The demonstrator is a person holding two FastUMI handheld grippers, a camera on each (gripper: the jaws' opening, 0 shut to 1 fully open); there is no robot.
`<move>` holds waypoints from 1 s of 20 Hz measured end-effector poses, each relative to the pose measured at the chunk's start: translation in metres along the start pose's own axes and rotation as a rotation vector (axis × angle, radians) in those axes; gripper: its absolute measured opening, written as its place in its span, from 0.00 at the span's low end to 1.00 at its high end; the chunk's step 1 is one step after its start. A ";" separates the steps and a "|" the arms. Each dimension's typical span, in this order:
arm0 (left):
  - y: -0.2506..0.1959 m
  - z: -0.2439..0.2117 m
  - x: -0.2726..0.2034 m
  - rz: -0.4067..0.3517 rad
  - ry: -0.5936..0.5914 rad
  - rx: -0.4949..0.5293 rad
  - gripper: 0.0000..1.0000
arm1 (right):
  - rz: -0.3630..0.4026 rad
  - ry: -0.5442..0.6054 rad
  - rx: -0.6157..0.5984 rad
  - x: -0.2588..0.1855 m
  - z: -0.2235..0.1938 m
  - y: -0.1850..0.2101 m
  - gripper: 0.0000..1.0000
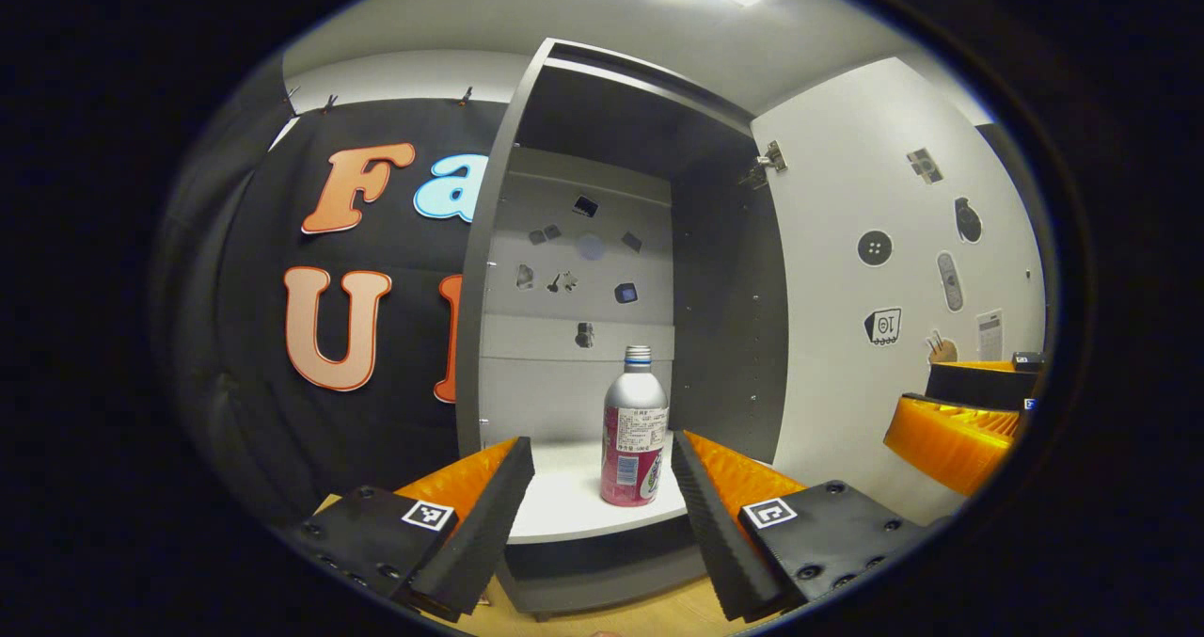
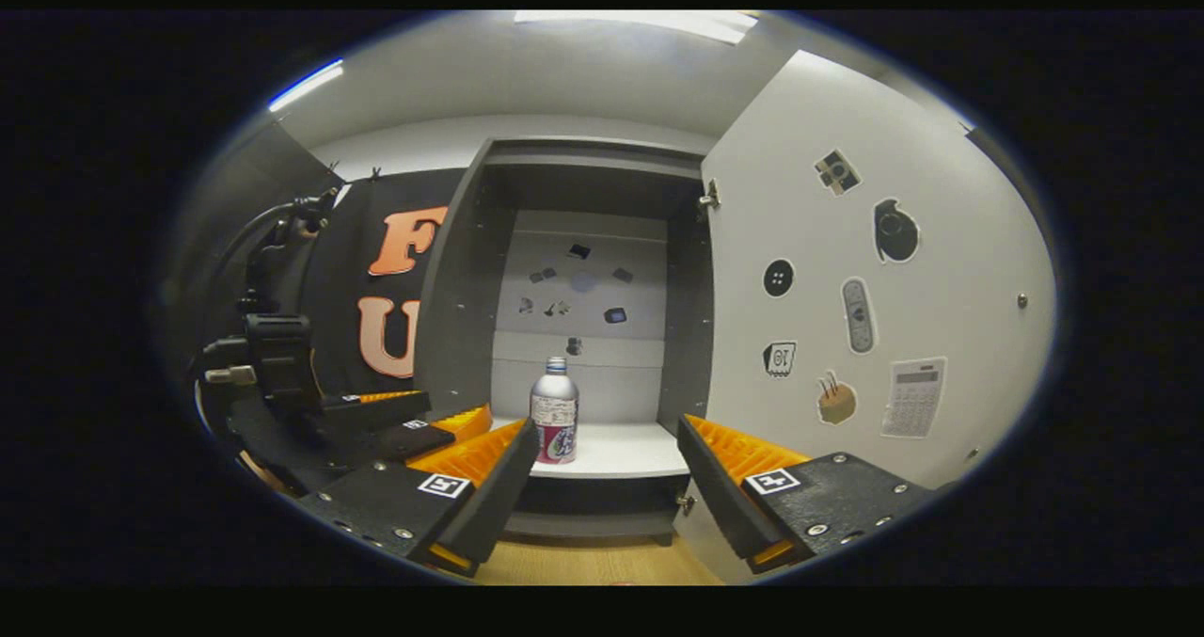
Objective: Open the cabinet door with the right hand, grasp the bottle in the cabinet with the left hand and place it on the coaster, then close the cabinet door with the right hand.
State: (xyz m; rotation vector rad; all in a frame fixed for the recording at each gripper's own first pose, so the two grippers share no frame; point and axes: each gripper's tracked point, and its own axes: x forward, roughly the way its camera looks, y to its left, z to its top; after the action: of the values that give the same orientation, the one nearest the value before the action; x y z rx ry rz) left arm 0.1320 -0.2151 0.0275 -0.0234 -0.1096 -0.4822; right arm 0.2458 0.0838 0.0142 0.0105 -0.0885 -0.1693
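Both the left gripper [image 1: 602,501] and right gripper [image 2: 602,486] hold fingers spread.

Left claw [image 1: 602,486]: black screwed plates, square tags.

Bottle [image 1: 634,430] stands upright on cabinet shelf [image 1: 574,501], near shelf's front edge, right of middle. Cabinet door [image 1: 875,279] swung open at right. My left claw [image 1: 602,496] before shelf, bottle beyond between its fingers. My right claw [image 2: 602,486] farther back, right of left one.
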 end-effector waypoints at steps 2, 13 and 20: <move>-0.005 -0.004 0.016 0.004 0.002 -0.006 0.93 | 0.001 0.004 -0.007 0.005 -0.006 -0.006 0.91; -0.030 -0.028 0.111 -0.045 -0.009 0.026 0.96 | 0.014 0.043 0.005 0.048 -0.047 -0.019 0.91; -0.035 -0.059 0.151 -0.068 0.044 0.060 0.94 | 0.021 0.059 -0.012 0.057 -0.056 -0.022 0.91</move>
State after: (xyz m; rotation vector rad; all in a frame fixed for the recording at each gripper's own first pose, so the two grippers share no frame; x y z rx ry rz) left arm 0.2548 -0.3192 -0.0150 0.0498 -0.0816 -0.5473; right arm 0.3030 0.0530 -0.0374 0.0023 -0.0289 -0.1485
